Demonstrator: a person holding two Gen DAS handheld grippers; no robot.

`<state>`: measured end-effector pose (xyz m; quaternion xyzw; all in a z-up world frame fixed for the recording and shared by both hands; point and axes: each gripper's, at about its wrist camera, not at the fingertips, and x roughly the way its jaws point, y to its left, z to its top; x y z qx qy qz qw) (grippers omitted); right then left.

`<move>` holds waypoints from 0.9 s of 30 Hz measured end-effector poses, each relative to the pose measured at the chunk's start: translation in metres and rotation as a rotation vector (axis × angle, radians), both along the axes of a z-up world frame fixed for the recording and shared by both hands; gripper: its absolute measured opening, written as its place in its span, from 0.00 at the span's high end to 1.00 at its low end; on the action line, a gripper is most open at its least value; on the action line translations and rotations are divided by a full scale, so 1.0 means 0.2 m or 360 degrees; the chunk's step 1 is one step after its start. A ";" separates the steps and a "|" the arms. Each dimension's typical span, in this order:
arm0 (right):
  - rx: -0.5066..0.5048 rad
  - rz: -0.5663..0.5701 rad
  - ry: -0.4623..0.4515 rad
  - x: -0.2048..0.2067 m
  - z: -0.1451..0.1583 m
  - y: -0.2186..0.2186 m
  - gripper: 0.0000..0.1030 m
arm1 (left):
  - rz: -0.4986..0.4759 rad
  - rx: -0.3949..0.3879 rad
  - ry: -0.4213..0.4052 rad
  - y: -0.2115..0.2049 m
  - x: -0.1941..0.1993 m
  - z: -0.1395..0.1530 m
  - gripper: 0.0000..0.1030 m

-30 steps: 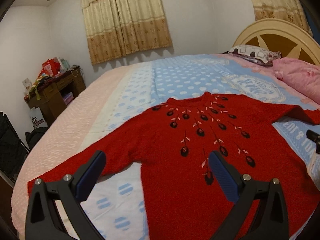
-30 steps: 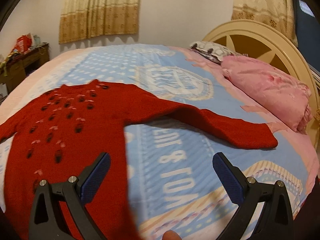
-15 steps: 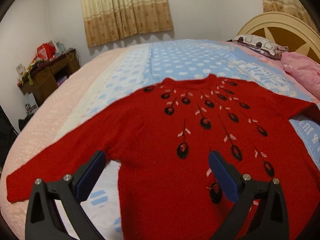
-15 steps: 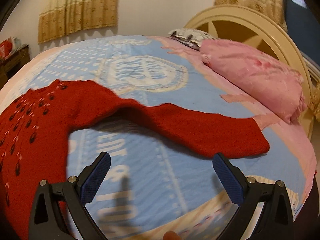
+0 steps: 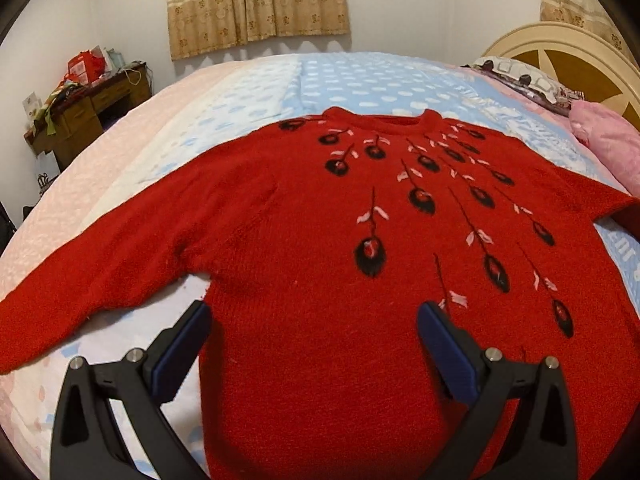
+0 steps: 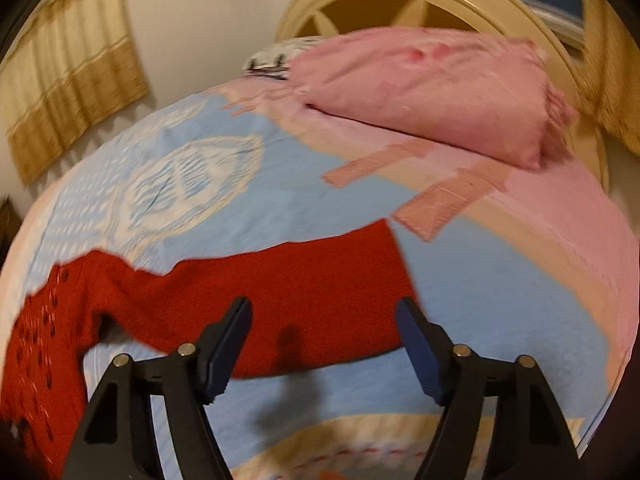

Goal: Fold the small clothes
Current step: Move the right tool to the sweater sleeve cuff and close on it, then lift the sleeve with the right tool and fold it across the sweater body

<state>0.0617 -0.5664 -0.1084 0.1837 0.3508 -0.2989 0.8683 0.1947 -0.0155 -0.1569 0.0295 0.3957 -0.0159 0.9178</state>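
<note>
**A:** Sweater [image 5: 320,280] fills far more of the left wrist view than a second ago — red knit spread flat on the bed [image 5: 360,76], neckline near the top centre, one sleeve [image 5: 80,280] trailing to the lower left edge. What changed?

**B:** The left gripper [image 5: 312,344] has come down toward the hem. Its fingers stand wide apart with nothing between the pads, the lower body of the sweater just beyond them.

**A:** And the other side?

**B:** Bigger shift. The right gripper [image 6: 324,344] has swung across to the other sleeve [image 6: 300,292], whose cuff now sits at the centre of the right wrist view, below the pink pillow [image 6: 432,92] at the upper right. The picture is blurred with motion.

**A:** Fingers there?

**B:** Narrower than a second ago — the jaws are closing, the sleeve end lying in the gap, yet the pads do not press on it.

**A:** So the fold itself hasn't begun.

**B:** I'd judge not. Both sleeves lie fully out; this looks like the reach before drawing the sleeve in over the body.
</note>
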 end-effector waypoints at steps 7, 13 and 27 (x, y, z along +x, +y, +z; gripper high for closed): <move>0.0151 -0.0127 0.0026 -0.04 -0.04 -0.09 0.40 | 0.0002 -0.0026 -0.0016 0.03 -0.03 -0.03 0.00; 0.0145 -0.0151 0.0021 0.01 -0.04 -0.12 0.61 | -0.0006 -0.0025 -0.0041 0.03 -0.05 -0.03 0.00; 0.0171 0.0037 -0.0215 0.26 0.18 -0.08 0.86 | -0.0093 -0.0118 -0.0051 0.02 -0.07 -0.06 0.00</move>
